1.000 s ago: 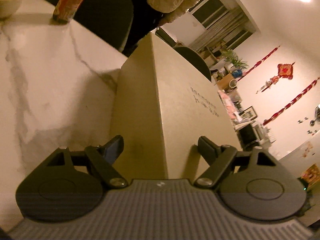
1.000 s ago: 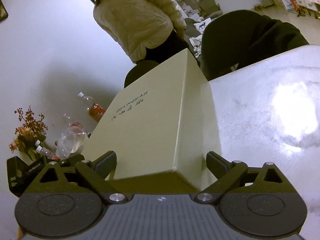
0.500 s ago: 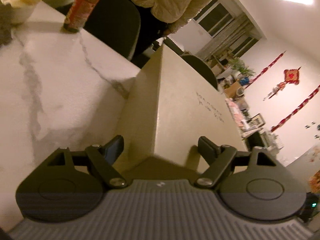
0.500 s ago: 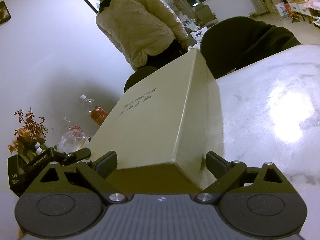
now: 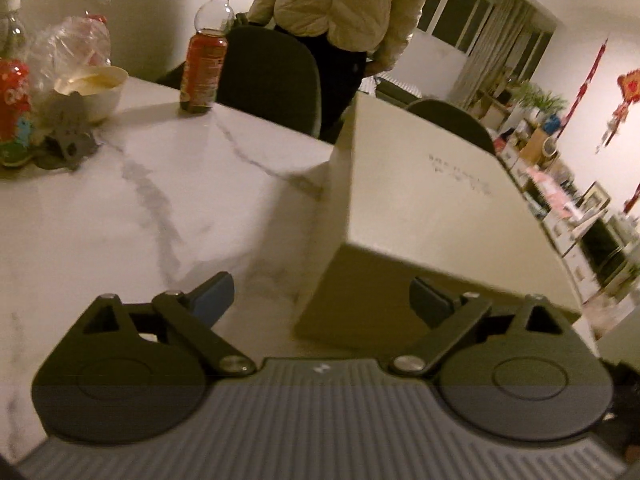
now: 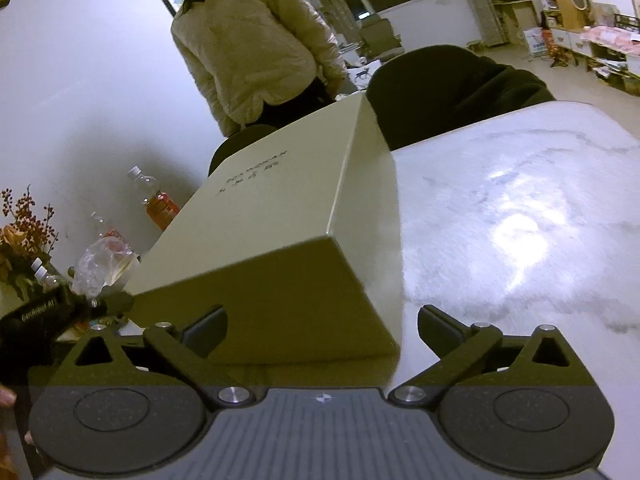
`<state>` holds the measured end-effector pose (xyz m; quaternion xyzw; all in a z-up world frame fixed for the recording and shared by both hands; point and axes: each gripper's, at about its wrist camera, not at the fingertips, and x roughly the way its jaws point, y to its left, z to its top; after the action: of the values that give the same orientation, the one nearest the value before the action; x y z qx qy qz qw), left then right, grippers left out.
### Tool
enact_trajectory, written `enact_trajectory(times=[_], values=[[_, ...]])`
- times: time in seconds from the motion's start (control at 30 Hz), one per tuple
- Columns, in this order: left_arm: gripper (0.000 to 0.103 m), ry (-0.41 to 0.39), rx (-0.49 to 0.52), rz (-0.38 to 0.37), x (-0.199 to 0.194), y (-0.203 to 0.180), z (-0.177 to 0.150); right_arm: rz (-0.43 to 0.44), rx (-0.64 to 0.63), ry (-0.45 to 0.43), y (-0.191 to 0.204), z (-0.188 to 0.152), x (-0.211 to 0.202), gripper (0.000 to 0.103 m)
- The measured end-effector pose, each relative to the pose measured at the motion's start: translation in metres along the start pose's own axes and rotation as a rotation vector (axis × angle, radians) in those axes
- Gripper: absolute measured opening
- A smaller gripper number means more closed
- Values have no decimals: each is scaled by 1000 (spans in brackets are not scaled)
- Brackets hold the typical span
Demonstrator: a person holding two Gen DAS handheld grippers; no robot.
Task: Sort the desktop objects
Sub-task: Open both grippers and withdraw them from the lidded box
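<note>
Fingers of the left gripper are spreading wide, touching nothing, with a beige box lying on the marble desk just ahead, its near corner between them. Seen from the right wrist, the right gripper is also opening, its fingers straddling the box's near corner without pressing it.

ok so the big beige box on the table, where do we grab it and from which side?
Probably by its two near corners, one gripper each, coming in from the near short end. The box is far wider than either gripper's span, and it lies flat on the table. Left gripper and right gripper are both opening, nothing pinched; each faces one near corner.
</note>
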<state>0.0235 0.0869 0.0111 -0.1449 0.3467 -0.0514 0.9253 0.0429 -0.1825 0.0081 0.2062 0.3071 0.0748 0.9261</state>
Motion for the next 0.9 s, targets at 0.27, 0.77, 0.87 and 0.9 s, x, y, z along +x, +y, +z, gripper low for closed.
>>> enact_trajectory(times=[0.27, 0.77, 0.87, 0.9], values=[[103, 31, 46, 59, -10, -2, -25, -76, 6, 20, -4, -19, -15, 102], [103, 64, 148, 174, -27, -22, -57, -228, -44, 81, 4, -48, -22, 102], [103, 77, 164, 183, -23, -25, -60, -254, -67, 81, 4, -50, -23, 102], [103, 82, 168, 184, -21, -26, -61, -263, -71, 83, 5, -51, -23, 102]])
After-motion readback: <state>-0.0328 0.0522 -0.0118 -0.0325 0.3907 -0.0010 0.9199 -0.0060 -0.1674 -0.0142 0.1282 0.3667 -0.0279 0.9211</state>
